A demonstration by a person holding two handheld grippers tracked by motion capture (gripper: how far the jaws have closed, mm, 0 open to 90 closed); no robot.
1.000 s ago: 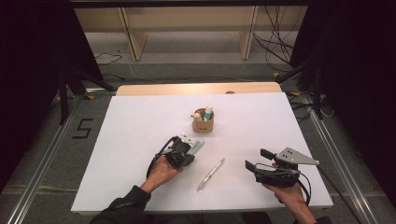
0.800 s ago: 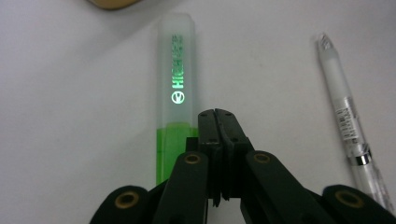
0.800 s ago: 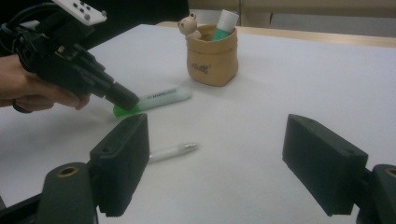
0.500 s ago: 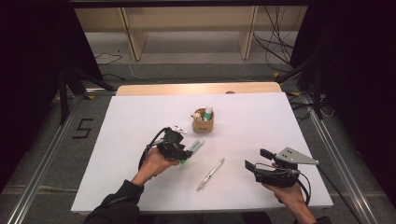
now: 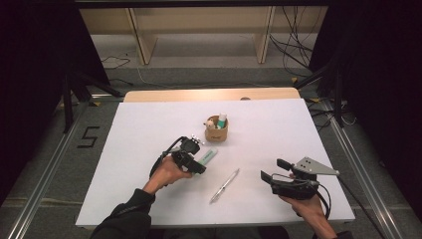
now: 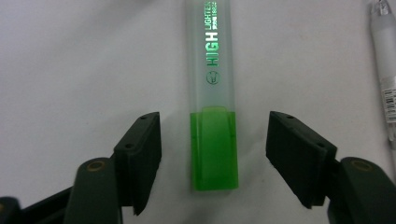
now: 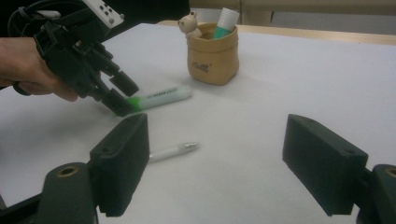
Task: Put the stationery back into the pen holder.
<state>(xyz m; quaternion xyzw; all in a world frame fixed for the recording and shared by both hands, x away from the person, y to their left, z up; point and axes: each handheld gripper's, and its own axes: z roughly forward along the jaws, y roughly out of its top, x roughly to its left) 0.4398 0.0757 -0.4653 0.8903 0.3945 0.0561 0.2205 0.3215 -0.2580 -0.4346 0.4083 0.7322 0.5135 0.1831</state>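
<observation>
holding a bear figure (image 5: 210, 124) and tube (image 5: 221, 119), tan pouch (image 5: 218, 133)

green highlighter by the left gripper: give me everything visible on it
The highlighter is a flat-sided stick of frosted, translucent plastic with a solid green end section and green "HIGH LIGHTER" lettering plus a small round logo along the barrel. It lies flat on the white table, near the tan pouch. The left gripper is open, its jaws on either side of the green end, not touching. A white pen lies apart from it.
</observation>
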